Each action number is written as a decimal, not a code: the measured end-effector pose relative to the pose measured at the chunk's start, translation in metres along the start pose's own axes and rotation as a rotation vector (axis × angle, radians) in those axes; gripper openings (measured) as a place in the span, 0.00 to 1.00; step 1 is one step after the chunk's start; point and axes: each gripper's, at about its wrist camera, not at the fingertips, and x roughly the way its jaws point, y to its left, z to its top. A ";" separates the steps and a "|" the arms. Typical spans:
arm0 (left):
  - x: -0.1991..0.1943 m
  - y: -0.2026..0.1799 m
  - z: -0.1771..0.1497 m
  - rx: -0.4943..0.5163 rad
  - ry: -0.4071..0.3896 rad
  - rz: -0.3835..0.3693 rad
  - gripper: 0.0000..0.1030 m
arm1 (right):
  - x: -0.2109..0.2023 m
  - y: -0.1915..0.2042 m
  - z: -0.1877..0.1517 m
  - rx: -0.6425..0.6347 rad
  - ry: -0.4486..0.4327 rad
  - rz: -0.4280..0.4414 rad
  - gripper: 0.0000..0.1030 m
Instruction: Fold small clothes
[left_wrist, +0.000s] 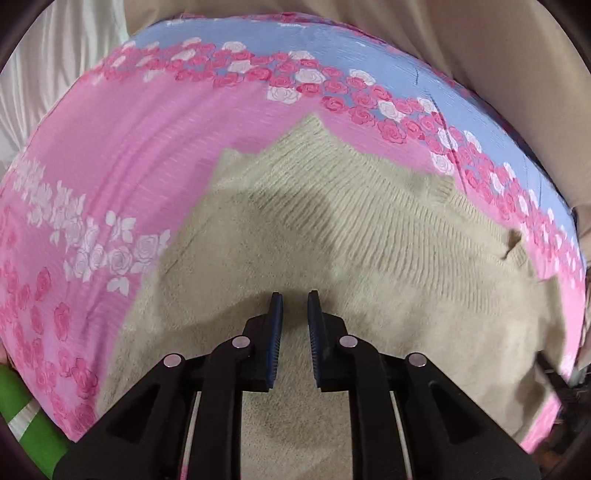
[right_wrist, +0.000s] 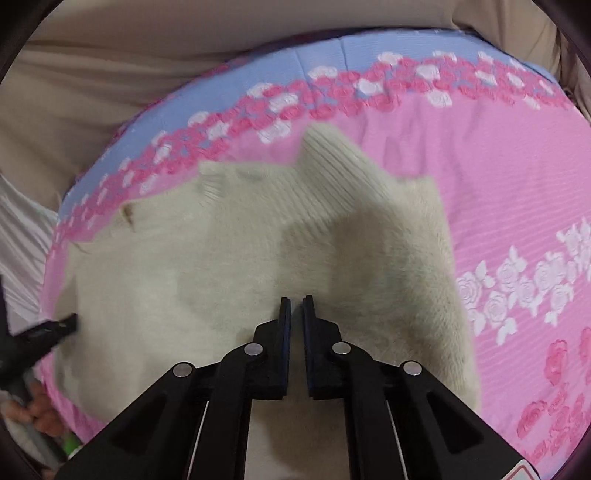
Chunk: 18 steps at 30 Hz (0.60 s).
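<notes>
A cream knitted sweater (left_wrist: 332, 236) lies spread on a pink bed sheet with rose print (left_wrist: 110, 184). Its ribbed part points toward the sheet's blue border. My left gripper (left_wrist: 295, 295) hovers over the sweater's fluffy middle. Its jaws stand almost together with only a narrow slit, and nothing is between them. In the right wrist view the same sweater (right_wrist: 240, 258) fills the centre. My right gripper (right_wrist: 296, 300) hangs above it, shut and empty. The left gripper's dark tip (right_wrist: 68, 323) shows at the sweater's left edge.
Beige fabric (right_wrist: 110, 92) lies beyond the blue border (left_wrist: 369, 55) of the sheet. White cloth (left_wrist: 44, 74) sits at the far left. A hand (right_wrist: 37, 410) holds the other gripper's handle. A green object (left_wrist: 22, 424) is at the lower left.
</notes>
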 end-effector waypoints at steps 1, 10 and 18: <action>-0.003 -0.001 -0.001 0.020 -0.008 0.008 0.13 | -0.008 0.006 0.000 -0.024 -0.021 -0.001 0.06; 0.001 -0.005 -0.006 0.049 -0.001 0.027 0.13 | 0.008 0.013 -0.004 -0.030 0.048 -0.007 0.04; 0.000 -0.004 -0.008 0.066 -0.006 0.033 0.13 | 0.020 0.088 0.007 -0.203 0.074 0.058 0.06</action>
